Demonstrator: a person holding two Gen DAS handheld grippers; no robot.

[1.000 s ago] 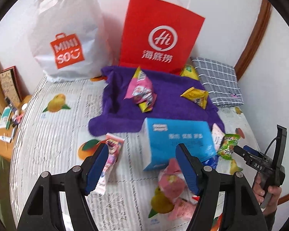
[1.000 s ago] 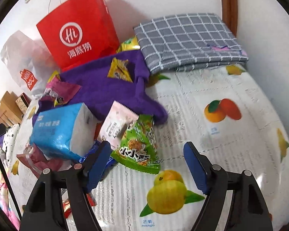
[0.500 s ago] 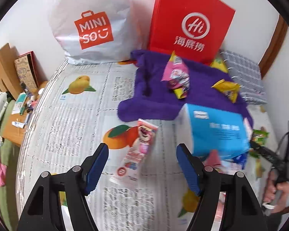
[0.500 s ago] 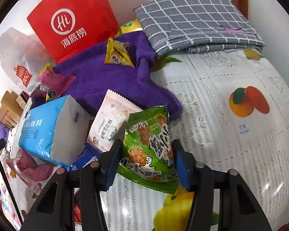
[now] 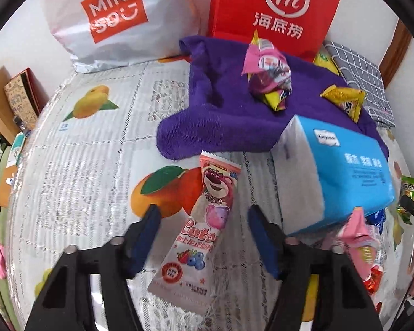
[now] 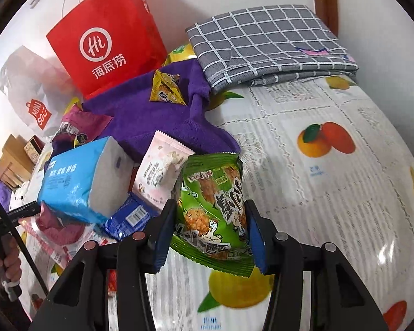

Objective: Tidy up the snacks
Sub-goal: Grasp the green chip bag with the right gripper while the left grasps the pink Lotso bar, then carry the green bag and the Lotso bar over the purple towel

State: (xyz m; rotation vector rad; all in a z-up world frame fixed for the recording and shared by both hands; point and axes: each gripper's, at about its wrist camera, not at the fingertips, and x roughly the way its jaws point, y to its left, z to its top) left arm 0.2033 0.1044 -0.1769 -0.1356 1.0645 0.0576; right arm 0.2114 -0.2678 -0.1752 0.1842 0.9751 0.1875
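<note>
The right tool (image 6: 210, 222) has just closed and now pinches the green crinkly snack packet (image 6: 214, 207). The left tool (image 5: 202, 230) has dropped over the long pink bear-printed wrapper (image 5: 200, 229) on the fruit-patterned desk (image 5: 82, 165), narrowing but not yet touching. Two pickups underway.

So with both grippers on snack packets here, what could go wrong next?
1. The right gripper is clamped on the puffy green packet, whose jaws have just closed; squeezing could crush the contents.
2. The left gripper has been closing around the flat pink bear packet without touching it yet; it might slide on the tablecloth instead of lifting.
</note>
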